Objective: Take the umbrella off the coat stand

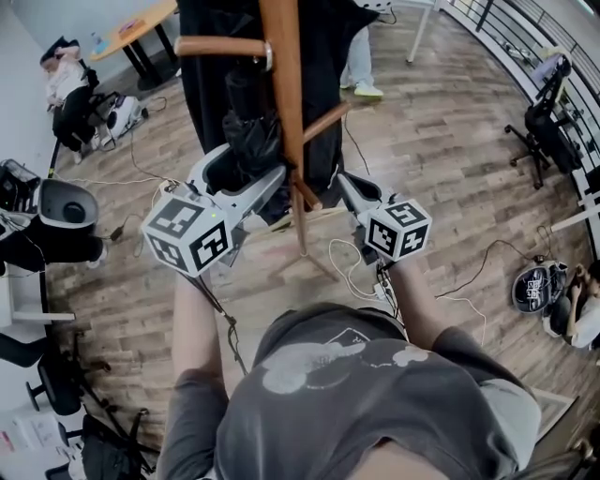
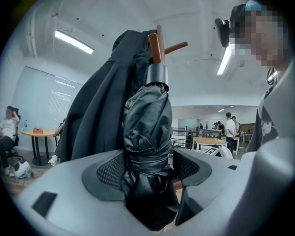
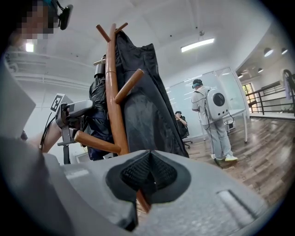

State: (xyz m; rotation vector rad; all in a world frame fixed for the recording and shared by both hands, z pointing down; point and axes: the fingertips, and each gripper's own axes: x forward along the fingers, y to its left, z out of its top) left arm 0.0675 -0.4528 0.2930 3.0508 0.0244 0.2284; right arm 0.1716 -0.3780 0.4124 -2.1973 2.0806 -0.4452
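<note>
A folded black umbrella [image 2: 145, 138] hangs against the wooden coat stand [image 1: 281, 84], its grey handle cap up by a peg. My left gripper [image 2: 147, 168] is open, and the umbrella's strapped body stands between its jaws: it rests against the left pad, with a small gap at the right pad. In the head view the left gripper [image 1: 246, 167] reaches around the umbrella [image 1: 253, 131] left of the pole. My right gripper [image 3: 147, 173] is shut with nothing in it, just right of the pole [image 3: 112, 92]; in the head view it [image 1: 349, 186] sits near a lower peg.
A black coat [image 1: 328, 56] hangs on the stand behind the umbrella. Cables [image 1: 356, 262] lie on the wood floor by the stand's base. A person with a white backpack [image 3: 214, 115] stands beyond. A round table [image 1: 131, 28], office chairs and a railing [image 1: 525, 28] ring the area.
</note>
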